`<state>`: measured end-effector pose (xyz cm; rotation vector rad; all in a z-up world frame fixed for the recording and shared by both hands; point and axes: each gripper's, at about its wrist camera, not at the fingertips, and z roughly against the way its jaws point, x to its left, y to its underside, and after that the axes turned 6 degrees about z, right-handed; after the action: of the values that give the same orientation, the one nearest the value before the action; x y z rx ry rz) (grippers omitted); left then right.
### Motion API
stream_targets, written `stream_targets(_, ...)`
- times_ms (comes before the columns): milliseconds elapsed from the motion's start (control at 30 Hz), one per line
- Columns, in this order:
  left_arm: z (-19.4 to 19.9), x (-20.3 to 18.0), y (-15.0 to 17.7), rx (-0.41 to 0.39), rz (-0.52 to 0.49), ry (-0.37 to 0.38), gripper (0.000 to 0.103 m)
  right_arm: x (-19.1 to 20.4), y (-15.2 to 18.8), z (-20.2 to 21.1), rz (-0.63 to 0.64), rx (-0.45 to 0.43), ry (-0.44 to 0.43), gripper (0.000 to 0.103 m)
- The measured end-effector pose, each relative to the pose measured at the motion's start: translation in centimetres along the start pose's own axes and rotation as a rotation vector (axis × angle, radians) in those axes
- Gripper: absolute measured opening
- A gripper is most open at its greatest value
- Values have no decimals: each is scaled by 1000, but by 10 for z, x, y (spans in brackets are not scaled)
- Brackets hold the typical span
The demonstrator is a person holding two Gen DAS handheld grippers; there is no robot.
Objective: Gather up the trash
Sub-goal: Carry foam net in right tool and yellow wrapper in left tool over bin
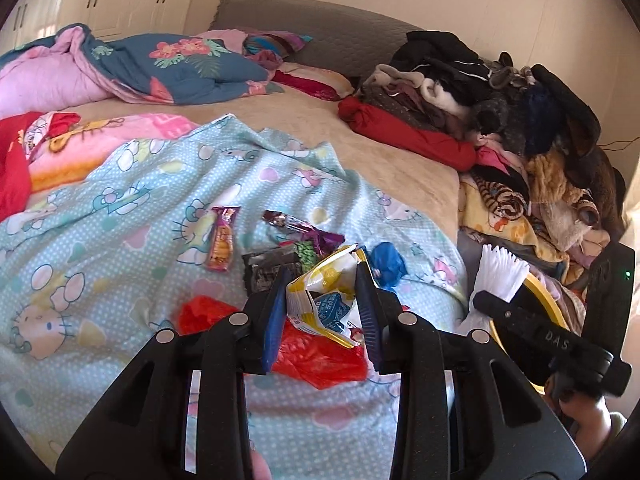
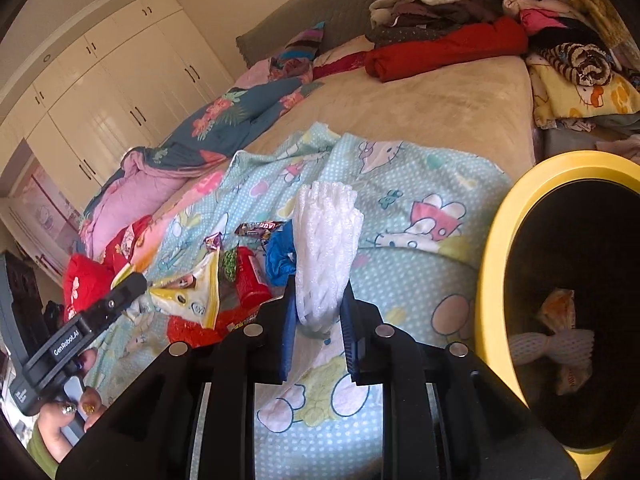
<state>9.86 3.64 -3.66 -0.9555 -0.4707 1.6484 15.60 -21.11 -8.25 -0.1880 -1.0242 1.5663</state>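
Note:
In the left wrist view my left gripper (image 1: pixel 324 276) is shut on a crumpled yellow-and-white snack bag (image 1: pixel 320 300), held just above the light-blue cartoon blanket (image 1: pixel 120 208). Under it lie a red plastic bag (image 1: pixel 320 360), a black wrapper (image 1: pixel 266 270), a pink snack wrapper (image 1: pixel 222 240), a purple wrapper (image 1: pixel 304 228) and a blue bag (image 1: pixel 386 264). In the right wrist view my right gripper (image 2: pixel 319 284) is shut on a white foam net (image 2: pixel 326 240) that stands up between its blue pads. The yellow-rimmed bin (image 2: pixel 490 280) sits just right of it, with a foam net and an orange wrapper (image 2: pixel 560 340) inside.
A heap of clothes (image 1: pixel 500 92) covers the bed's right side, above the bin. Quilts (image 1: pixel 140 64) and pillows lie at the far left by the grey headboard (image 1: pixel 320 28). White wardrobes (image 2: pixel 112 92) stand beyond. A hand (image 2: pixel 64 412) holds the left gripper's handle.

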Motion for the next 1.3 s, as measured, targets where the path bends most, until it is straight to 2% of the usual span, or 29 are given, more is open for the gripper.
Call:
stream_targets(233, 19, -21, -5, -48, -32, 37, 26, -6, -6, 24, 15, -49, 12, 19)
stream_targets(567, 25, -51, -3, -54, -64, 86, 26, -12, -15, 48, 41, -95, 12, 19)
stream_targets(1300, 29, -92, 6, -55, -128, 120, 26, -32, -23, 84, 43, -167, 32, 19)
